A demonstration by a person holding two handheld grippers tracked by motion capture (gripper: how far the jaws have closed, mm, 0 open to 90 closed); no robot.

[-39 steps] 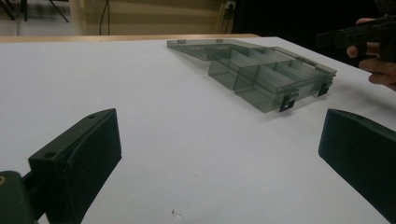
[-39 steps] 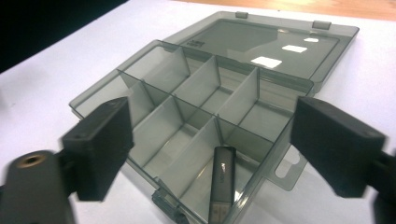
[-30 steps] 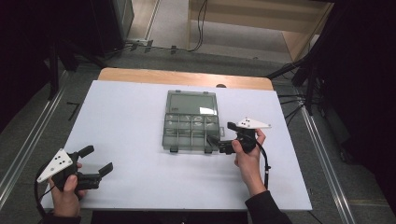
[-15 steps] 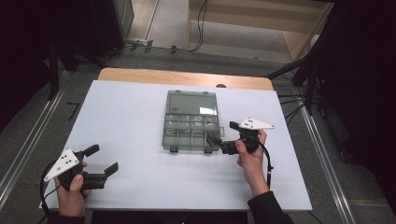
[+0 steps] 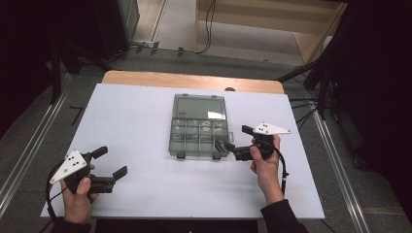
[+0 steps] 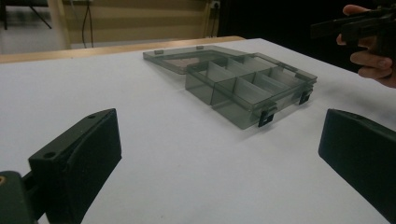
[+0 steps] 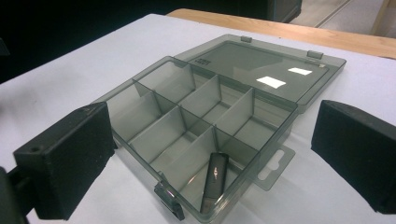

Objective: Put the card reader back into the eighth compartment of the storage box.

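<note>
A smoky clear organizer box (image 5: 199, 138) sits mid-table with its lid (image 5: 200, 107) laid flat behind it. In the right gripper view the box (image 7: 154, 100) has several compartments, and a dark USB-like stick (image 7: 215, 179) lies in the nearest one. My right gripper (image 5: 235, 139) hovers open just off the box's right front corner, nothing between its jaws (image 7: 210, 158). My left gripper (image 5: 111, 161) is open and empty near the table's front left, apart from the box (image 6: 252, 86). The other hand (image 6: 373, 60) shows far right in the left gripper view.
The white tabletop (image 5: 141, 116) has bare room left of and in front of the box. A wooden strip (image 5: 194, 80) runs along its far edge. Metal rails (image 5: 29, 155) flank the table, with dark stands and cables on the floor beyond.
My left gripper has drifted a little to the right. My right gripper has eased slightly right, away from the box. Both stay open.
</note>
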